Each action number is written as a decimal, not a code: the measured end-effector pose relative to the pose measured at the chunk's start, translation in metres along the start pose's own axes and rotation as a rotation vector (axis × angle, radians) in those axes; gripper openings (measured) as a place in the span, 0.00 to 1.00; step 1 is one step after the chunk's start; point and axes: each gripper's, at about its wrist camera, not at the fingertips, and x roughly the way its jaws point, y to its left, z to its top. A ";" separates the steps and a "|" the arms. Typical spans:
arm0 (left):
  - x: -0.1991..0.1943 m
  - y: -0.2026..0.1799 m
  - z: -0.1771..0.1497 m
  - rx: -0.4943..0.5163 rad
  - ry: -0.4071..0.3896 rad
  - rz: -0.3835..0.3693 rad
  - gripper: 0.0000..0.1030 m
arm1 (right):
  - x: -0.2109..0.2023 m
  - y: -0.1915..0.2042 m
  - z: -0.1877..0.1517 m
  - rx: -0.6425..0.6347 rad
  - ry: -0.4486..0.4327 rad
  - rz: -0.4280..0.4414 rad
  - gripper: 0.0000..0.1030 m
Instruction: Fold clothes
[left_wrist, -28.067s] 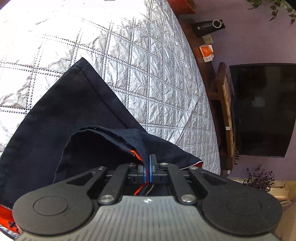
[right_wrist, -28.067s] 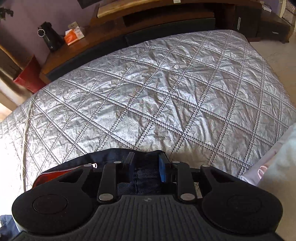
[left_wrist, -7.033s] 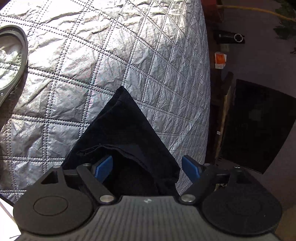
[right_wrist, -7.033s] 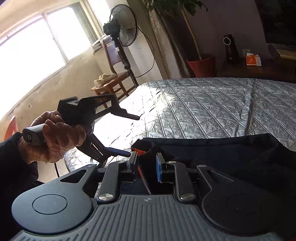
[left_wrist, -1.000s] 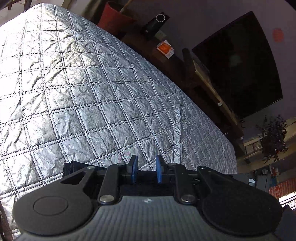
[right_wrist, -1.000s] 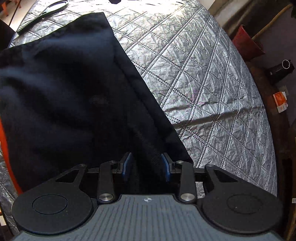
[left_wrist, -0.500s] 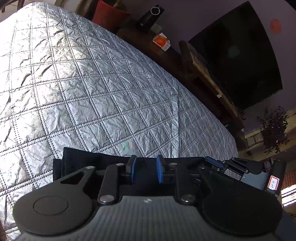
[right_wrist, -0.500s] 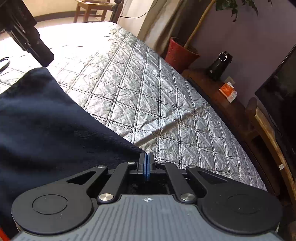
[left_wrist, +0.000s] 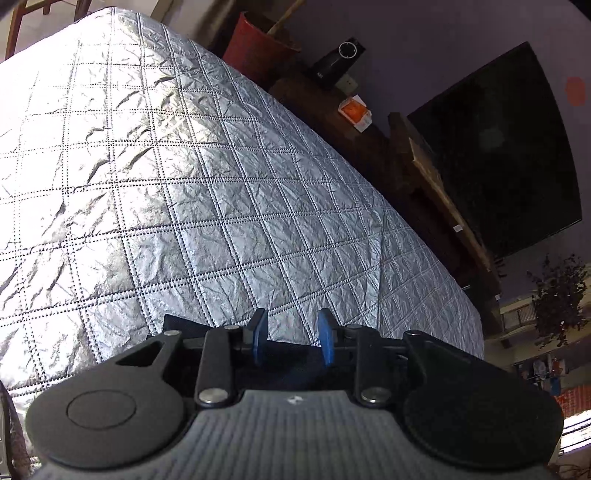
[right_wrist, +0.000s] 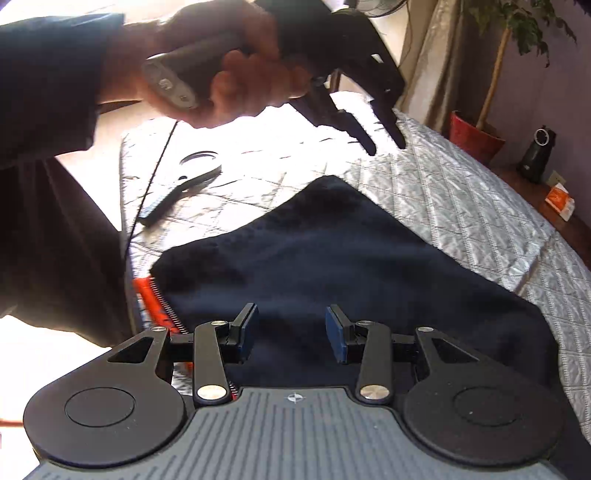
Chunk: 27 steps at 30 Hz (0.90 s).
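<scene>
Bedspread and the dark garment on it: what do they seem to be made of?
Bedspread: probably thin synthetic, silvery sheen, crinkled, stitched in diamond quilting. Garment: looks like matte navy woven cloth, cotton-like; an orange strip with zipper teeth shows at its edge.

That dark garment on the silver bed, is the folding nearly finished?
It looks close. The dark garment already lies as a flat folded slab on the quilt. Right now the right tongs are opening above it with nothing pinched; the left tongs hover over the quilt, also opening. What's left may be only tidying the orange zipper edge.
</scene>
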 end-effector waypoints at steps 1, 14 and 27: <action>0.000 -0.001 0.000 0.009 0.003 0.001 0.25 | 0.004 0.018 -0.002 -0.012 0.004 0.028 0.45; -0.009 -0.001 0.001 0.023 -0.006 -0.017 0.25 | 0.047 0.046 0.022 -0.022 -0.007 0.053 0.16; -0.004 -0.004 0.000 0.035 0.009 -0.005 0.26 | 0.036 0.020 0.023 0.258 -0.091 0.013 0.67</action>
